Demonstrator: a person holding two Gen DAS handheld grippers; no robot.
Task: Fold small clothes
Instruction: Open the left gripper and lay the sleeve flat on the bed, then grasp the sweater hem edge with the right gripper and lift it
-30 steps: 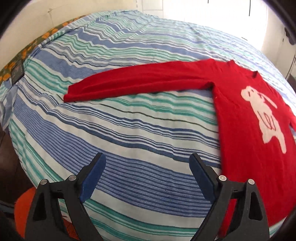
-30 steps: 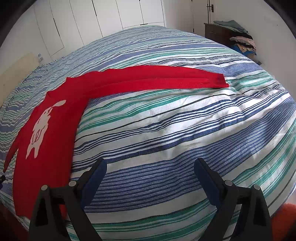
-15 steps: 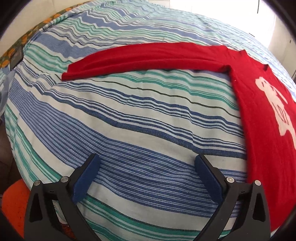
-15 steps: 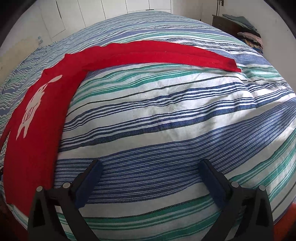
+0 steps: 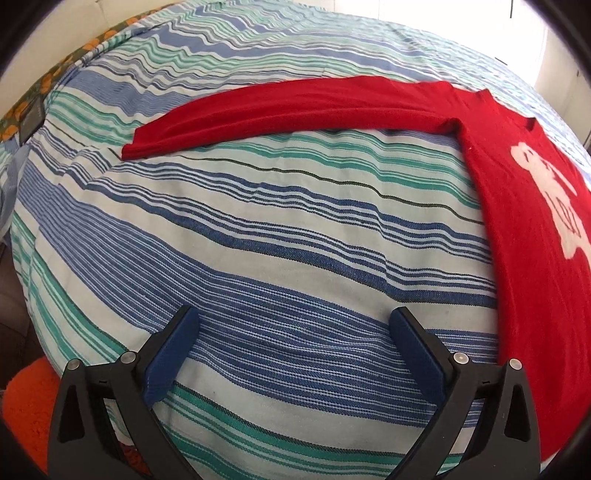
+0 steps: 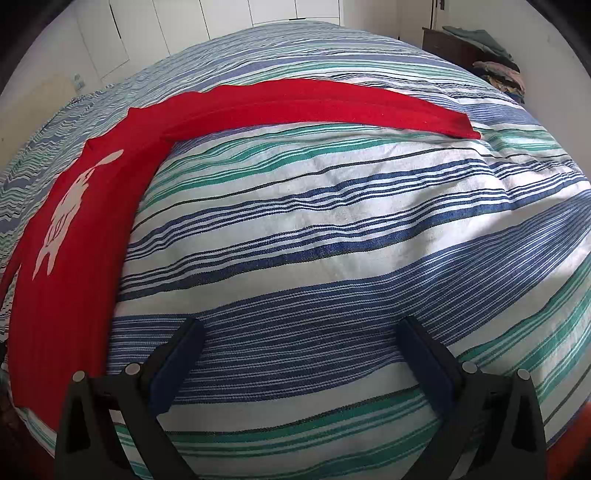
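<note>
A red long-sleeved sweater with a white animal figure lies flat on the striped bedspread. In the left wrist view its body (image 5: 532,229) fills the right side and one sleeve (image 5: 295,107) stretches out to the left. In the right wrist view the body (image 6: 66,236) lies at the left and the other sleeve (image 6: 325,105) reaches to the right. My left gripper (image 5: 295,325) hangs open over bare bedspread, left of the sweater's body, with nothing between its blue pads. My right gripper (image 6: 301,336) is open too, over bare bedspread right of the body.
The blue, green and white striped bedspread (image 5: 258,229) covers the whole bed. An orange rug (image 5: 26,410) lies on the floor at the bed's near left corner. A dark dresser with piled clothes (image 6: 491,59) stands at the far right. White cupboard doors (image 6: 184,22) line the back wall.
Both grippers sank closer to the bedspread and tilted down, and their jaws spread a little wider. The sweater has not moved.
</note>
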